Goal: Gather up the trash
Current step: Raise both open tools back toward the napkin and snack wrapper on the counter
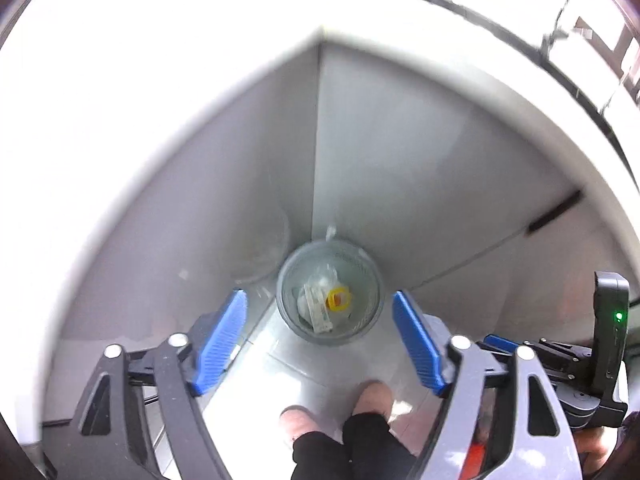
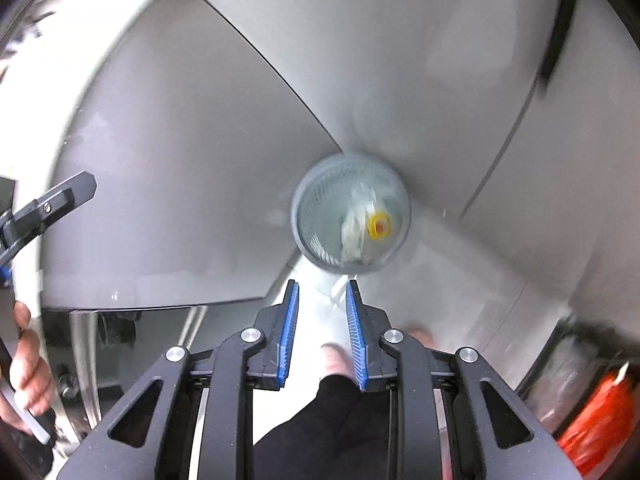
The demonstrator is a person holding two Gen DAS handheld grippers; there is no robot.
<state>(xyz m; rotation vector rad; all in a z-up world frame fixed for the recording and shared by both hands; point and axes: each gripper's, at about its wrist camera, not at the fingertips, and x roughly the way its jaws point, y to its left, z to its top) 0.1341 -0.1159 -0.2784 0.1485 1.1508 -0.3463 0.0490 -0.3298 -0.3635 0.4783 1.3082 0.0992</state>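
**Trash is in the bin, both claws are empty**

The grey walls (image 1: pixel 400 152) meet in a corner, and the round grey bin (image 1: pixel 292 320) sits on the floor right in that corner. It looks like it touches the walls or is just beside them. So there is no room behind it. The open room is in front, on the pale floor (image 1: pixel 320 364), where the person's feet (image 1: pixel 372 394) stand.

Inside the bin lie a yellow ring (image 1: pixel 338 300), a long paper wrapper (image 1: pixel 318 310) and some crumpled white stuff. That part looks done. Whether more trash is left cannot be seen.

The left gripper (image 1: pixel 318 340) hangs above the bin, jaws wide apart, holding nothing. The right gripper (image 2: pixel 322 312) points down at the bin, jaws a little apart, also empty.
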